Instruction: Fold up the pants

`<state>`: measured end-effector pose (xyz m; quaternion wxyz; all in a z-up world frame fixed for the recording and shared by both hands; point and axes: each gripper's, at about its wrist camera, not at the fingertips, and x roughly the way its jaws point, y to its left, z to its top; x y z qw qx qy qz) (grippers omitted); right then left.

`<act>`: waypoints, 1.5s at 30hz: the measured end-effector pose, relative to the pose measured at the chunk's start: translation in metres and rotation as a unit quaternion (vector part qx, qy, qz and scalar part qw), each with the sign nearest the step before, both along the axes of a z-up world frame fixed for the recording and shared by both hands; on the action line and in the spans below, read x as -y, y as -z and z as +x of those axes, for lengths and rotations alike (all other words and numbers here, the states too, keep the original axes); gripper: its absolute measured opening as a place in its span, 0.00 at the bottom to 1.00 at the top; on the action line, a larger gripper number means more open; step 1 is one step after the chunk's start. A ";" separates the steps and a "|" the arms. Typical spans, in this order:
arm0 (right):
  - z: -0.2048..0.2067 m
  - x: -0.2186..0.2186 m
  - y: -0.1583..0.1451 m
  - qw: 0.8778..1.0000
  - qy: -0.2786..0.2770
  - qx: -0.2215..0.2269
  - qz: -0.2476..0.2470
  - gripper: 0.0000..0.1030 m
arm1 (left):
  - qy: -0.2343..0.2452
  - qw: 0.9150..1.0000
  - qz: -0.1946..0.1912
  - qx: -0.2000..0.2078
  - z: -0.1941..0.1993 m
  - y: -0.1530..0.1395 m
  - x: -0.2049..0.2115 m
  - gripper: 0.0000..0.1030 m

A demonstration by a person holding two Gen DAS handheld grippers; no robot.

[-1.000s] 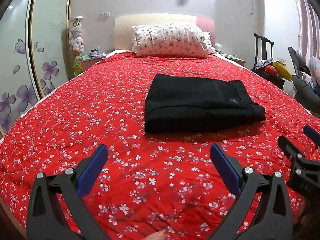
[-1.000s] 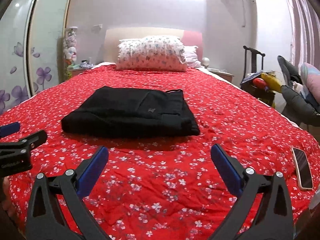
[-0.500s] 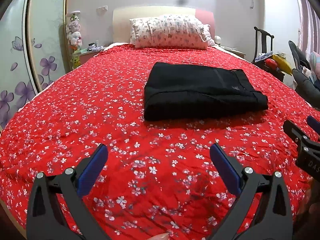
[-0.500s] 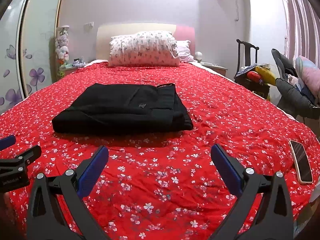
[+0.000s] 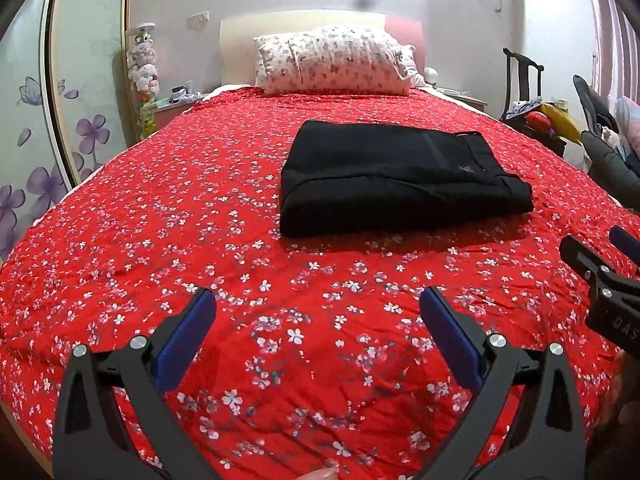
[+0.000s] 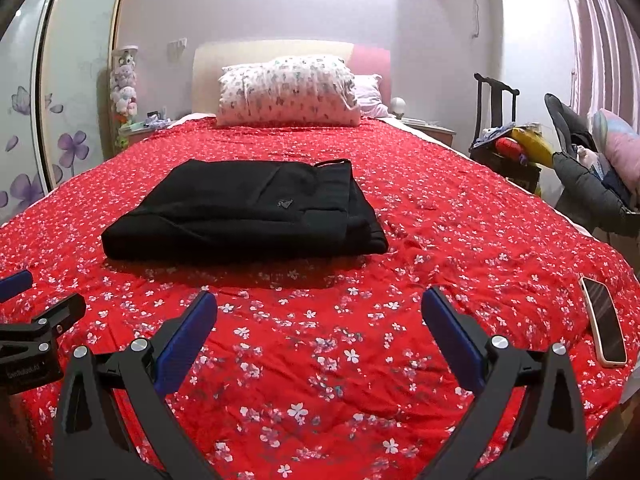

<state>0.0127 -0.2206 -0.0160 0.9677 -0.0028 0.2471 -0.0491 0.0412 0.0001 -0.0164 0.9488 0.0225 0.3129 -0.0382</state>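
Black pants lie folded into a flat rectangle in the middle of the bed, on a red bedspread with white flowers. My left gripper hovers open over the near part of the bed, well short of the pants, with nothing between its blue pads. My right gripper is also open and empty, at a similar distance from the pants. Each gripper shows at the edge of the other's view: the right gripper and the left gripper.
A phone lies on the bedspread near the right edge. Floral pillows lean on the headboard. A wardrobe with purple flowers stands left. A chair and a heap of clothes stand to the right of the bed.
Both grippers have drawn back a little and tilted, so the pants sit slightly lower and farther in each view. The pants have not moved. Both grippers stay open.
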 end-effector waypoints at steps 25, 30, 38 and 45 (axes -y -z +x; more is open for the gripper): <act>0.001 0.001 0.003 1.000 0.001 -0.006 0.002 0.99 | 0.001 1.000 -0.001 0.000 0.001 0.002 0.001 0.98; 0.001 0.002 0.003 1.000 0.001 -0.007 0.002 0.99 | 0.001 1.000 -0.001 -0.001 0.001 0.003 0.001 0.98; 0.001 0.002 0.003 1.000 0.000 -0.007 0.002 0.99 | 0.002 1.000 -0.001 -0.001 0.001 0.003 0.001 0.98; 0.001 0.002 0.003 1.000 0.000 -0.008 0.002 0.99 | 0.002 1.000 -0.001 -0.001 0.001 0.003 0.001 0.98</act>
